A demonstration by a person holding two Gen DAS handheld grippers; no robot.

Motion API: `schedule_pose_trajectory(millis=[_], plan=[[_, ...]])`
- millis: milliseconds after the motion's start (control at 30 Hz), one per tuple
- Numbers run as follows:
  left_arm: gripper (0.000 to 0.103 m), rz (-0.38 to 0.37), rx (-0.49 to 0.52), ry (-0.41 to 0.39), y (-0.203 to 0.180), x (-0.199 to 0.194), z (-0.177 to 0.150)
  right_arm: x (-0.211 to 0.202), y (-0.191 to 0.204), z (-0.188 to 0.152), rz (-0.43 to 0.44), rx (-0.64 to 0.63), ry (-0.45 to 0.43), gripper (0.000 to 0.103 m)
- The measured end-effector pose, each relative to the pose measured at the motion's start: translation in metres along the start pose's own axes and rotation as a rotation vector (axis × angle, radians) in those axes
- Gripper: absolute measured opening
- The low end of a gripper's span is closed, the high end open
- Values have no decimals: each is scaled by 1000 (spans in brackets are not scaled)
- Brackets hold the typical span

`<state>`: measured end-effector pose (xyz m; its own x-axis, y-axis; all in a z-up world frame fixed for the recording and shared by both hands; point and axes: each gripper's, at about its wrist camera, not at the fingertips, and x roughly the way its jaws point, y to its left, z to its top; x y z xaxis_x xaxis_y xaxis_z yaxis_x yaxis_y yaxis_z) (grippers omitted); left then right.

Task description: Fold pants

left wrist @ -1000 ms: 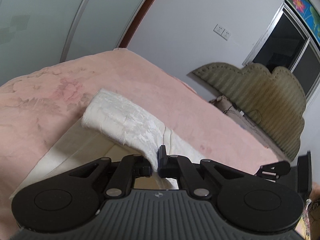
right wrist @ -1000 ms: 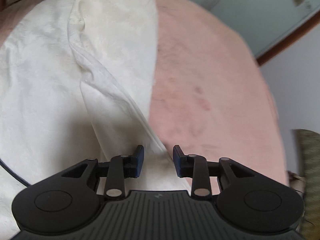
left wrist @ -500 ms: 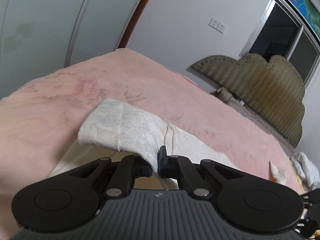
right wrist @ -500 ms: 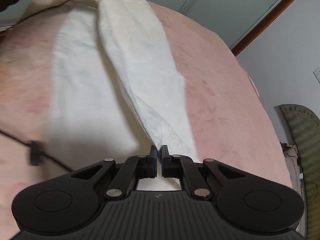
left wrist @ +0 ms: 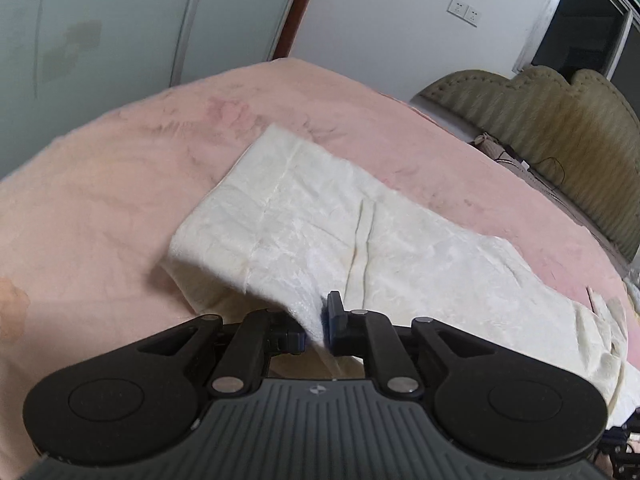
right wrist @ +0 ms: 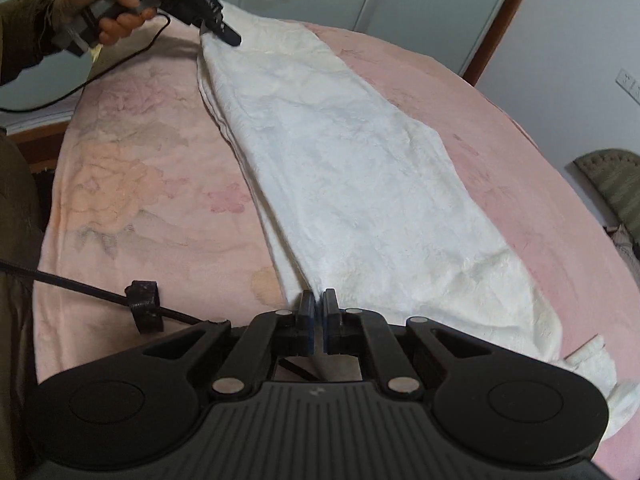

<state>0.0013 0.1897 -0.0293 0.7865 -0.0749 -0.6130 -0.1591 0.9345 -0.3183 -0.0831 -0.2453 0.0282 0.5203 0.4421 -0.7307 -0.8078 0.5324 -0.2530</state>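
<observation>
White pants (right wrist: 352, 184) lie halved lengthwise; I've both grippers, left (left wrist: 316, 326) and right (right wrist: 319, 316), pinching edges; next, fold end-to-end.

Left claw (left wrist: 316, 326) nearly closed, fingers pinching white cloth between the pads, a fold bunched between them. Right claw (right wrist: 319, 314) closed tight, pads almost touching (thin cloth edge caught between). Left hand (right wrist: 116, 8) visible in right wrist view, wrapped around the claw's grip, dark sleeve on forearm, claw tip angled down. Right hand out of view.
</observation>
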Motion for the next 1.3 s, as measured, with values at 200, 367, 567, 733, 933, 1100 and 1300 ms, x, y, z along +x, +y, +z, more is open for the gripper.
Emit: schedule_pose_trajectory(millis=[200, 367, 567, 733, 933, 1100, 1300], plan=[[36, 56, 37, -34, -5, -15, -2, -5, 1, -3, -7, 155, -7, 12], [43, 227, 97, -128, -10, -55, 7, -44, -8, -9, 44, 223, -95, 23], [57, 102, 260, -172, -79, -55, 18, -19, -49, -23, 0, 622, -199, 23], [59, -184, 367, -27, -156, -21, -10, -24, -42, -37, -25, 641, -146, 23], [59, -374, 519, 83, -242, 25, -62, -76, -80, -95, -468, 811, -80, 25], [60, -377, 631, 122, -264, 43, -107, -107, -99, -162, -612, 986, -54, 26], [69, -373, 693, 34, -264, 35, -131, -179, -140, -244, -741, 1268, -196, 89]])
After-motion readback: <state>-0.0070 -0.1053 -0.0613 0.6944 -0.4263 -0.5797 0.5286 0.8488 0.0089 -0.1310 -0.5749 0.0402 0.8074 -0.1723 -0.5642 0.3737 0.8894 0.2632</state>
